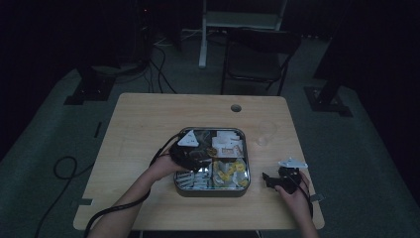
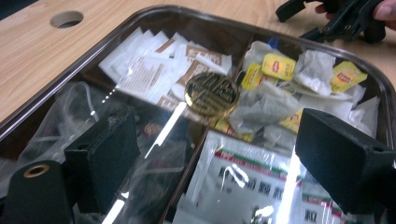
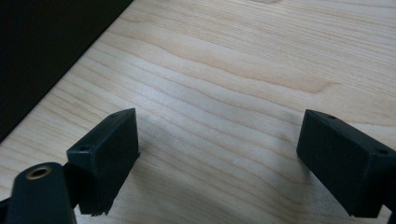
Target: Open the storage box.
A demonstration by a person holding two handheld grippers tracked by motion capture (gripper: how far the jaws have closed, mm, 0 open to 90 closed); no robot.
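Observation:
A square dark tea box (image 1: pixel 213 191) with a clear lid sits mid-table. A round gold knob (image 1: pixel 212 150) (image 2: pixel 212 94) crowns the lid. Under it lie white sachets (image 2: pixel 159 65), yellow-tagged tea bags (image 2: pixel 280 65) and white-and-green packets (image 2: pixel 243 182) in separate compartments. My left gripper (image 1: pixel 198 153) (image 2: pixel 224 158) hovers open just over the lid's left part, the knob ahead of its jaws. My right gripper (image 1: pixel 271 179) (image 3: pixel 219 163) is open over bare wood to the right of the box, holding nothing; it also appears far off as a gripper (image 2: pixel 345 18) in the left gripper view.
A clear glass (image 1: pixel 265 134) stands just right of the box's far corner. A round cable hole (image 1: pixel 236 107) is in the tabletop (image 1: pixel 148 119) near the far edge. A folding chair (image 1: pixel 257 54) stands beyond the table. Cables trail on the floor at left.

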